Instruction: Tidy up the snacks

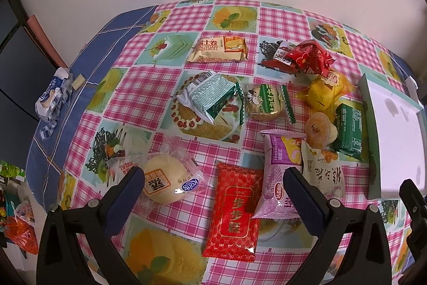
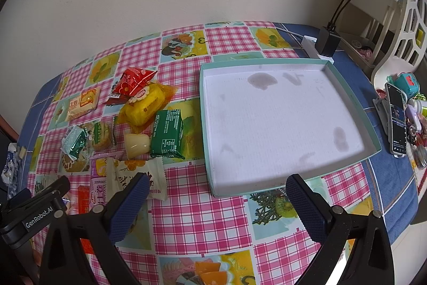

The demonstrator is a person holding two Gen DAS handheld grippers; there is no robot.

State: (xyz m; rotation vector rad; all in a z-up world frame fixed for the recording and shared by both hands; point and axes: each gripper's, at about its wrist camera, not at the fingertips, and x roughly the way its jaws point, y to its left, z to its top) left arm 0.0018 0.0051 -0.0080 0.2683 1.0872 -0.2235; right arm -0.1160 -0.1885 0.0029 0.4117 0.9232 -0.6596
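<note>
Left gripper [image 1: 213, 175]: jaws spread wide, nothing between them, hanging over the near edge of the surface [image 1: 165, 87], right above the snack pile.
Right gripper [image 2: 217, 187]: jaws wide apart too, empty, poised over the near rim of the tray [image 2: 206, 124].
Tray: shallow white box with a teal rim, bare inside but for a few stains, on the right half of the surface.
Snacks: all loose on the cloth left of the tray, none in it yet, so the sorting looks barely begun.
Red packet [image 1: 234, 213]: dead ahead of the left jaws, just beyond the tips and between them, long axis running away from the camera, roughly along the fingers.
Purple packet [image 1: 279, 175]: leaning on the red packet's right side, close by the left gripper's right finger.
Round bun [image 1: 165, 182]: in clear wrap, just inside the left finger.
Nearer hand: the left, clearly; the right sits by the tray, well apart from the red packet.
Likely call: left drops straight on the red packet, pinching across its short width, then carries it right to the tray.
</note>
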